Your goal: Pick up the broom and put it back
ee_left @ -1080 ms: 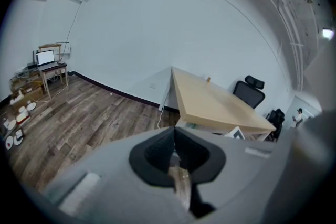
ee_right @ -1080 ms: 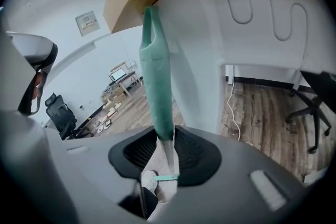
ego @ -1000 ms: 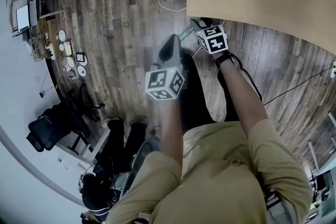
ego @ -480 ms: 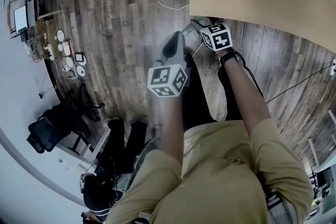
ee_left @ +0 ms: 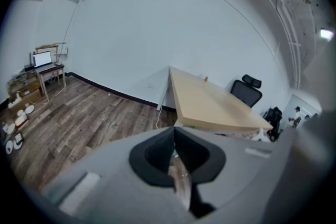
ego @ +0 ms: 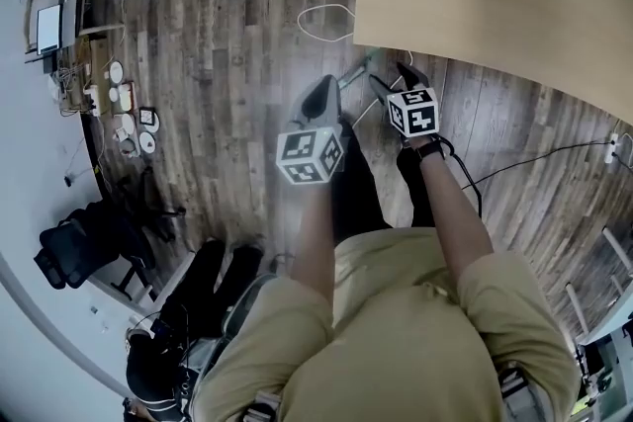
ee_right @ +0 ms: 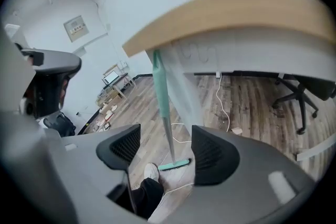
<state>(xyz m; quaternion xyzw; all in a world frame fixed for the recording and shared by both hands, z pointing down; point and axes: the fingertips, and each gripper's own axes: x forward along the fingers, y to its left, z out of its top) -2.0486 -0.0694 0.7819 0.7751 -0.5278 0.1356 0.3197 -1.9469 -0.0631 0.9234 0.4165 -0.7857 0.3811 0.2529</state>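
Right hand-held gripper (ee_right: 165,147) has its jaws just opened wide, gripping nothing. The broom (ee_right: 159,86) stands in their gap, untouched, leaning on the surface (ee_right: 220,13) edge. Left hand-held gripper (ee_left: 176,152) is closed, empty.

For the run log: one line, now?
right gripper: jaws just opened, empty | broom: ahead of it, leaning on table edge | left gripper: shut

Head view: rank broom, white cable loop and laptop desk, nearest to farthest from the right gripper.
1. Broom, beside the right gripper.
2. White cable loop, on the floor beyond.
3. Laptop desk, at the picture's far left.
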